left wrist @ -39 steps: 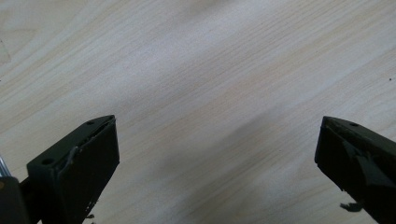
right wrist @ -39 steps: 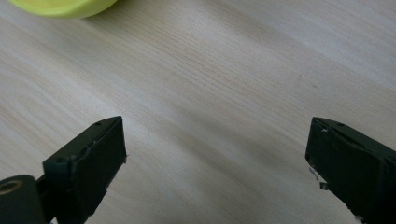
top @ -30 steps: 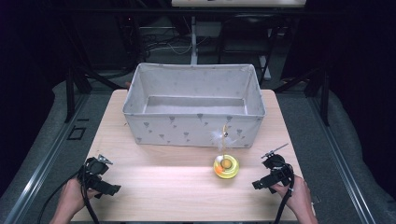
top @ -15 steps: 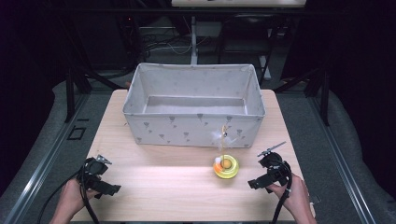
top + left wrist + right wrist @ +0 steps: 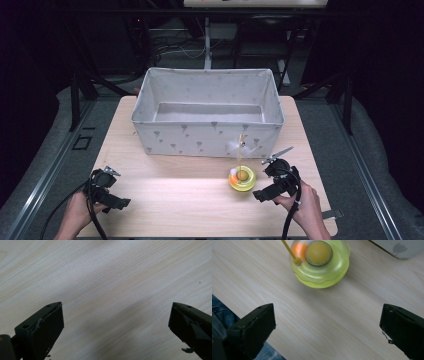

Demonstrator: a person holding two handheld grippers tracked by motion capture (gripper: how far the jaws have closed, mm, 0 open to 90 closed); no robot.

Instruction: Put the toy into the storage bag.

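The right tool [image 5: 266, 186], jaws just opened wide and empty, sat at three o'clock of the yellow cat toy [image 5: 242, 179], ready to grasp; the left tool [image 5: 107, 192] rested open.

The fabric bin [image 5: 207, 112] fills the middle of the table's [image 5: 165, 197] far half and nearly reaches both side edges, so only narrow strips of bare wood run past it left and right. The near half is open wood from the left edge across. The one thing standing there is the yellow toy [image 5: 242, 178] near the right edge, its feathered wand [image 5: 240, 146] rising in front of the bin's near wall, just beside the right gripper [image 5: 261, 192].
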